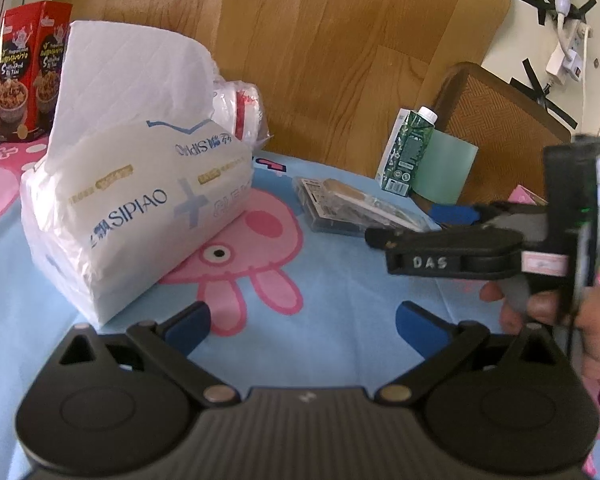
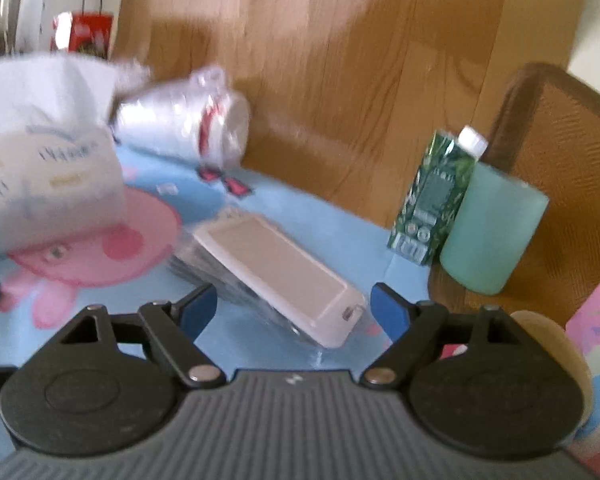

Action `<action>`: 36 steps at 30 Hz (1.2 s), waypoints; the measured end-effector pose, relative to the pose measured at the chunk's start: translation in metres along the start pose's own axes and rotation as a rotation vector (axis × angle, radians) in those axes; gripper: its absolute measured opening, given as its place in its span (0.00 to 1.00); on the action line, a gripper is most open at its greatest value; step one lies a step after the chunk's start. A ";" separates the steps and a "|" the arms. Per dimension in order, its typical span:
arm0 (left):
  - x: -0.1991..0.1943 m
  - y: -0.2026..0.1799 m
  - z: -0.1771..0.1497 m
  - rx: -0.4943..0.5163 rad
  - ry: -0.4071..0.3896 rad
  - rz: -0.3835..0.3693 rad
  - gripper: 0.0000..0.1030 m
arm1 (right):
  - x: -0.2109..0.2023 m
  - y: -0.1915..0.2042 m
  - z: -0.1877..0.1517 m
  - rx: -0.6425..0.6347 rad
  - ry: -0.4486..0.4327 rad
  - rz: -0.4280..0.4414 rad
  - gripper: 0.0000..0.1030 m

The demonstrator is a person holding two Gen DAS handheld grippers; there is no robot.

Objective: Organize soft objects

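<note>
A white SIPIAO tissue pack [image 1: 136,208] with a tissue sticking up lies on the blue cartoon tablecloth [image 1: 331,280], just ahead and left of my left gripper [image 1: 303,326], which is open and empty. The pack also shows blurred in the right wrist view [image 2: 40,184]. A wrapped stack of paper cups [image 2: 188,128] lies on its side behind it. My right gripper [image 2: 292,310] is open and empty, its fingers on either side of a flat clear-wrapped packet [image 2: 276,276], not touching it. The right gripper appears from the side in the left wrist view [image 1: 439,252].
A green carton [image 2: 431,200] and a pale green cup [image 2: 491,232] stand at the table's back right, by a woven chair back [image 2: 559,152]. A red snack box [image 1: 24,72] stands at the back left. A pink box [image 2: 595,320] sits at the right.
</note>
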State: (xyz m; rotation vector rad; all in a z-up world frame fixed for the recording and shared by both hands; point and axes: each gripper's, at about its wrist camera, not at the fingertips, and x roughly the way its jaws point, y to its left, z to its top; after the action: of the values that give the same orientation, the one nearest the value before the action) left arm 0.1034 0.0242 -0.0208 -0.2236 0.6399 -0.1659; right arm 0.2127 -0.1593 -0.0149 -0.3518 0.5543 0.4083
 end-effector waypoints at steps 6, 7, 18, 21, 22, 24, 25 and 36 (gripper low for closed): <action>0.000 0.000 0.000 -0.001 0.000 -0.001 0.99 | -0.008 -0.011 -0.009 0.067 0.010 0.005 0.43; 0.000 0.000 0.000 0.000 0.001 -0.001 1.00 | -0.015 -0.010 -0.012 0.070 0.001 0.002 0.42; 0.003 0.000 0.001 0.011 0.006 0.015 0.99 | -0.108 0.020 -0.058 0.042 -0.067 0.046 0.40; 0.004 -0.001 0.001 0.017 0.007 0.023 1.00 | -0.137 0.028 -0.078 0.012 -0.074 0.055 0.41; 0.004 -0.001 0.001 0.019 0.008 0.025 1.00 | -0.146 0.030 -0.085 0.008 -0.070 0.052 0.41; 0.005 -0.002 0.000 0.028 0.011 0.033 0.99 | -0.157 0.032 -0.095 0.006 -0.056 0.079 0.43; 0.005 -0.003 0.000 0.032 0.012 0.036 0.99 | -0.161 0.033 -0.099 0.004 -0.054 0.094 0.44; 0.007 -0.004 0.001 0.045 0.014 0.047 1.00 | -0.168 0.036 -0.120 0.147 -0.052 0.169 0.80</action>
State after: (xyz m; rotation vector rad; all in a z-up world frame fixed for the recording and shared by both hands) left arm 0.1086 0.0193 -0.0232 -0.1644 0.6542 -0.1363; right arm 0.0136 -0.2255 -0.0222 -0.1528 0.5619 0.5348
